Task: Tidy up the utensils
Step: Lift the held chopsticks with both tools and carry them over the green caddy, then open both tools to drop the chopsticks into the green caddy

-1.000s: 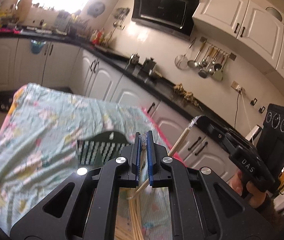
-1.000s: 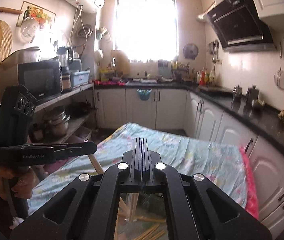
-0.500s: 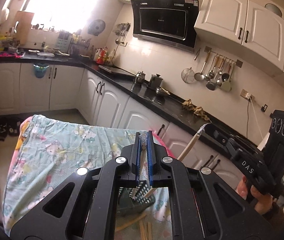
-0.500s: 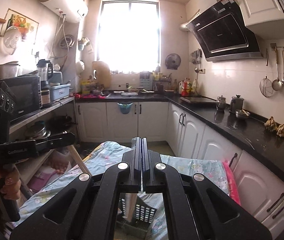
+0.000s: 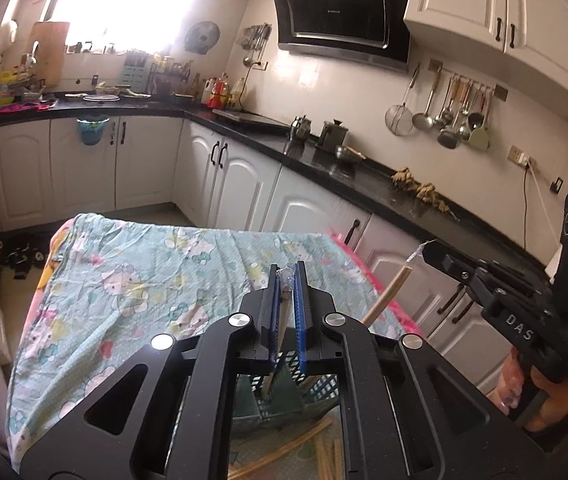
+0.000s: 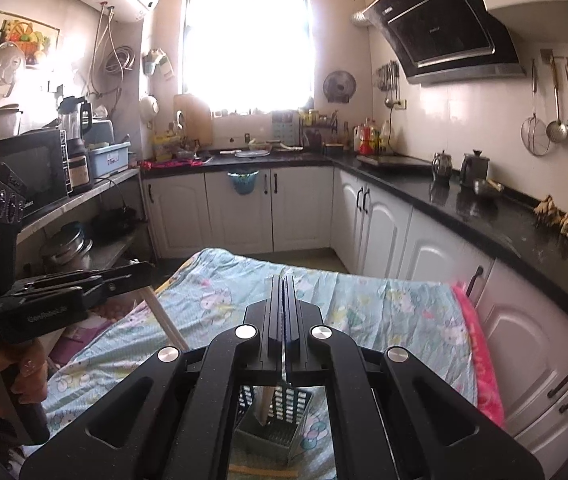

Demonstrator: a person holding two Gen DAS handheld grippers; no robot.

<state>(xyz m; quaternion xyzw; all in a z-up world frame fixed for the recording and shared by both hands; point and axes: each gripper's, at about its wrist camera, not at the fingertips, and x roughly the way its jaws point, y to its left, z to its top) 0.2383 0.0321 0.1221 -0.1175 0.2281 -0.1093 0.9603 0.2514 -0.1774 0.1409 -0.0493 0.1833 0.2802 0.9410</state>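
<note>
My left gripper (image 5: 287, 278) is shut on a wrapped pair of wooden chopsticks (image 5: 274, 368) that hangs down between its blue pads. The lower end hangs over a teal slotted utensil holder (image 5: 324, 390) on the table. My right gripper (image 6: 283, 280) is shut on another wrapped pair of chopsticks (image 6: 264, 402), hanging over the same holder (image 6: 288, 420). In the left wrist view the right gripper (image 5: 434, 252) comes in from the right, pinching its chopsticks (image 5: 386, 298) by the wrapper tip. In the right wrist view the left gripper (image 6: 142, 270) comes in from the left with its chopsticks (image 6: 164, 316).
The table carries a teal cartoon-print cloth (image 5: 124, 280) with a pink edge (image 6: 480, 360). Several loose chopsticks (image 5: 284, 450) lie on it near the holder. White cabinets and a black counter (image 5: 364, 176) run along the right; shelves with a microwave (image 6: 32, 172) stand on the left.
Both grippers have swung across with their chopsticks. The holder, earlier ahead of the left fingers, now lies beneath both grippers. More of the kitchen and the table's far end shows.
</note>
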